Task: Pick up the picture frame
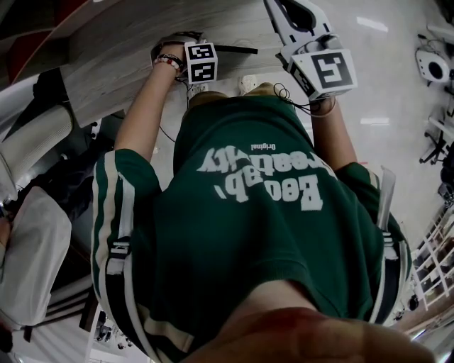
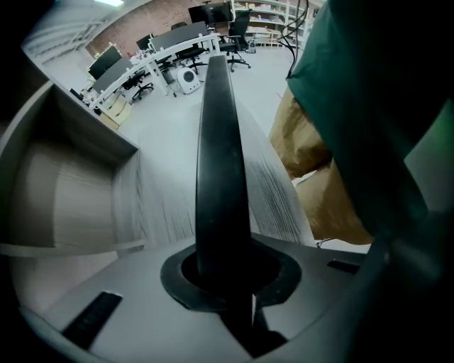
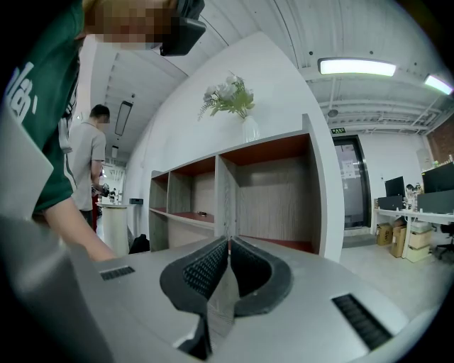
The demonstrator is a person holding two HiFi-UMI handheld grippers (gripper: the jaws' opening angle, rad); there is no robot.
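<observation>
At the far left of the left gripper view we see an open compartment (image 2: 57, 191) of a shelf unit, and beside it the unit's grey wood-grain top (image 2: 159, 191). Over that top runs the picture frame (image 2: 221, 156), seen edge-on as a long black bar that leads straight away from the left gripper (image 2: 225, 273). The bar sits in the claw's dark pad opening and the pads close on it from both sides, so we read the claw as pinching the frame's edge. Whether the frame's far end touches the top we cannot tell. To the right are the person's green shirt (image 2: 376, 106) and tan trousers (image 2: 316, 181).

In the head view the person's left arm (image 1: 142, 113) reaches to that gripper at the shelf top, upper left, and the right gripper (image 1: 298, 18) is well apart to its right. In the right gripper view its ribbed pads (image 3: 209, 266) are pressed together at the tips with nothing between them. It faces open shelving (image 3: 269, 191), and a white vase of flowers (image 3: 245, 120) stands on top.
</observation>
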